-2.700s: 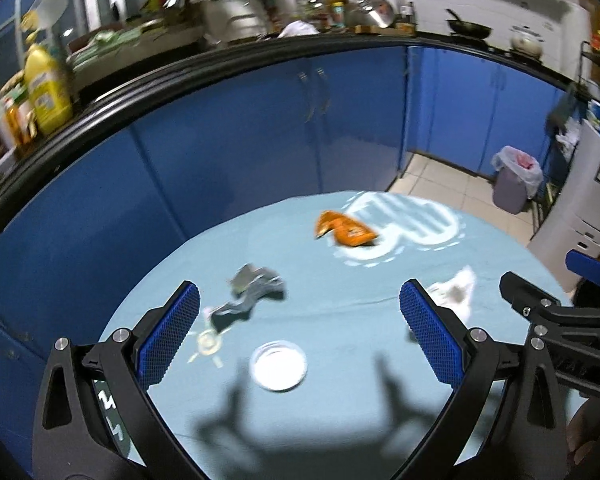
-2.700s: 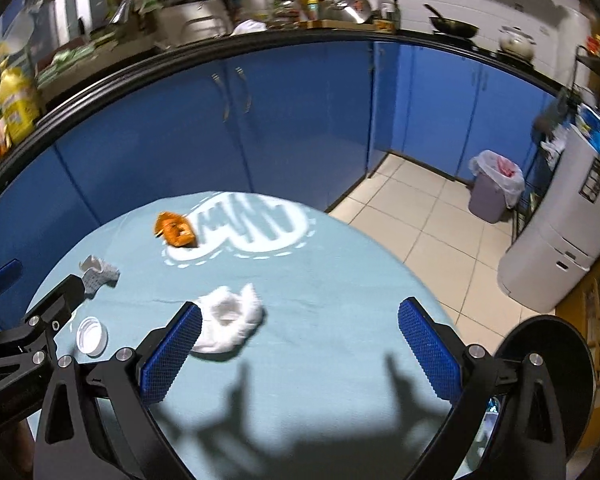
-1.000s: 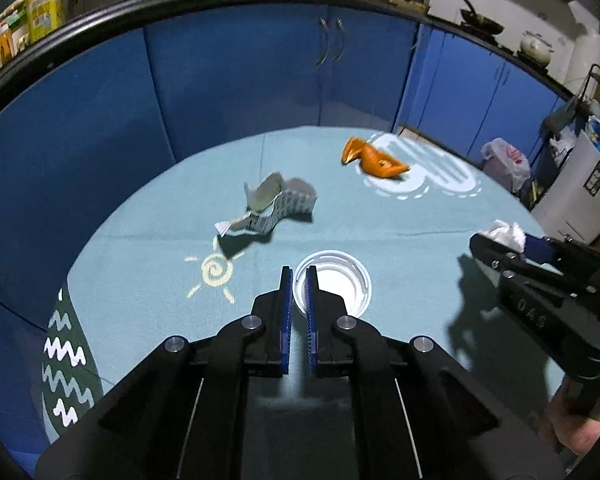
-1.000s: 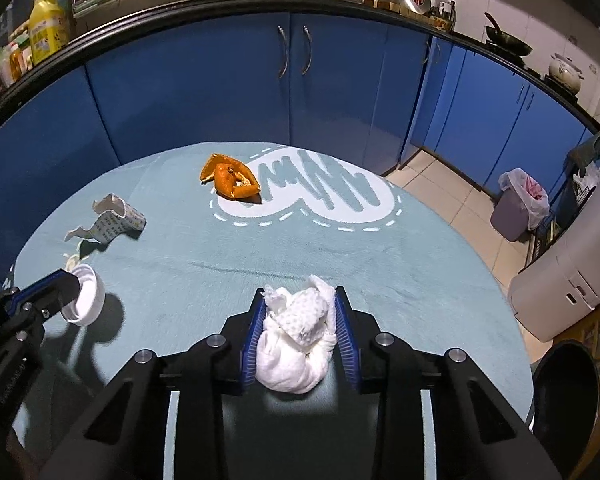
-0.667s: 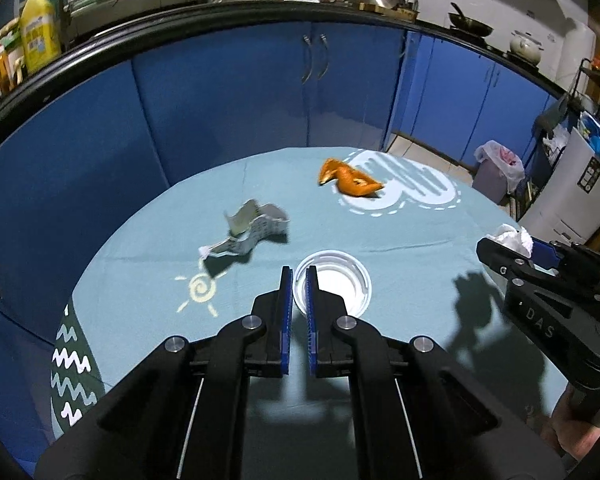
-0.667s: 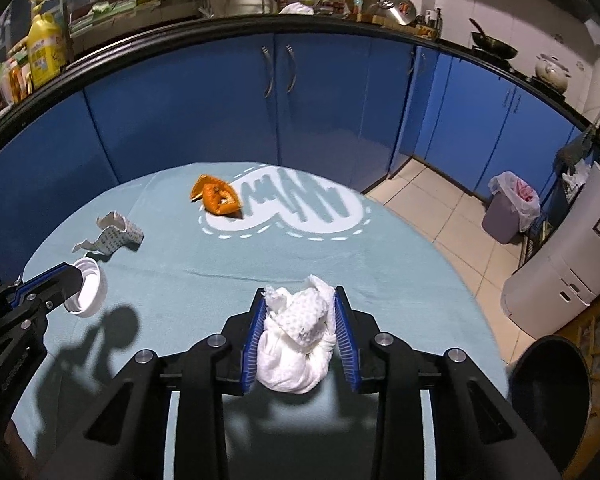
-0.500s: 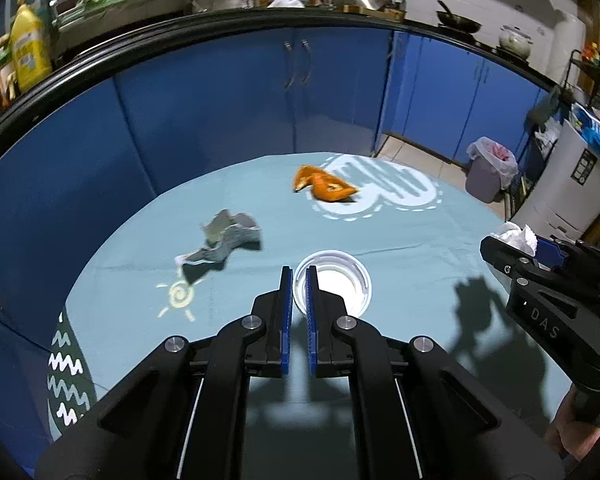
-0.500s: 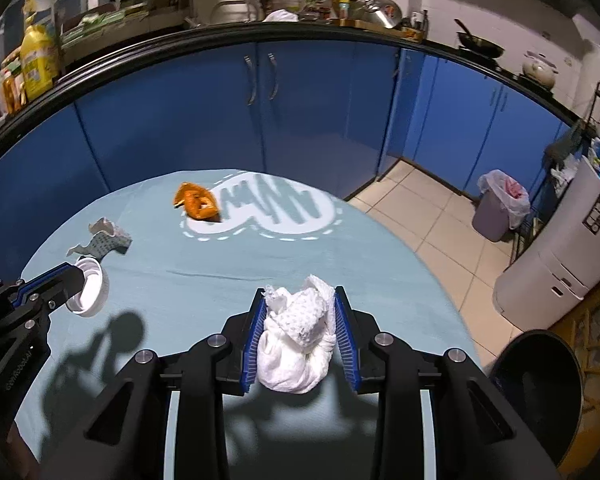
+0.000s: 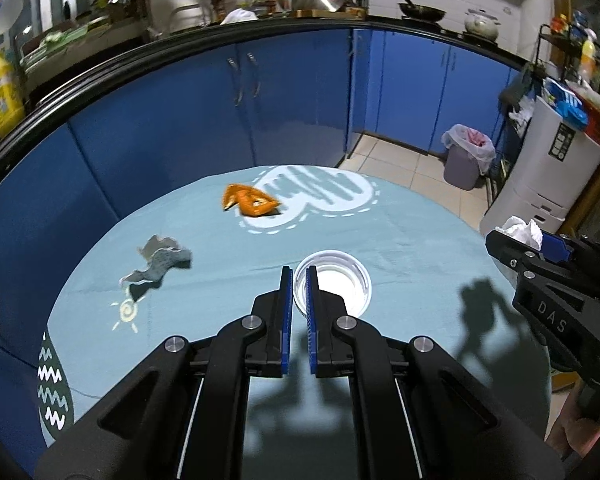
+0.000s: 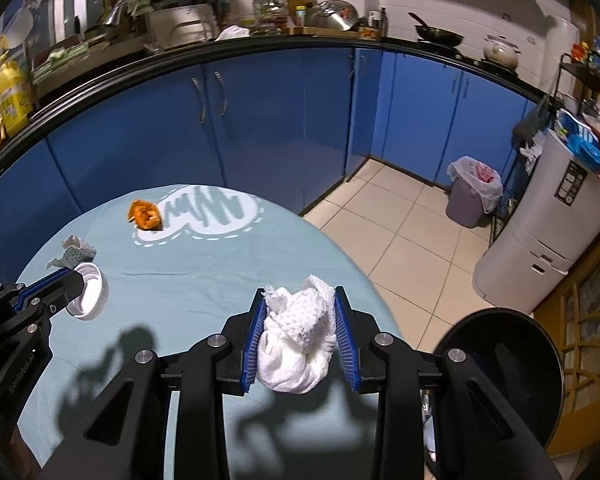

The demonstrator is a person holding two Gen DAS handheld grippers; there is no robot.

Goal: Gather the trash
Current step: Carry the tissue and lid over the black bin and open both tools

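My left gripper is shut on the rim of a white plastic cup and holds it above the round table; the cup also shows in the right wrist view. My right gripper is shut on a crumpled white tissue, held above the table's right edge; the tissue also shows in the left wrist view. An orange wrapper and a torn grey paper scrap lie on the light-blue tablecloth.
A black round bin stands on the floor right of the table. A grey lined waste bin sits by the blue cabinets. A white appliance stands at the right.
Both grippers closed on their items and lifted them off the table. Since then the views have swung right, toward the table's right edge and the black bin.
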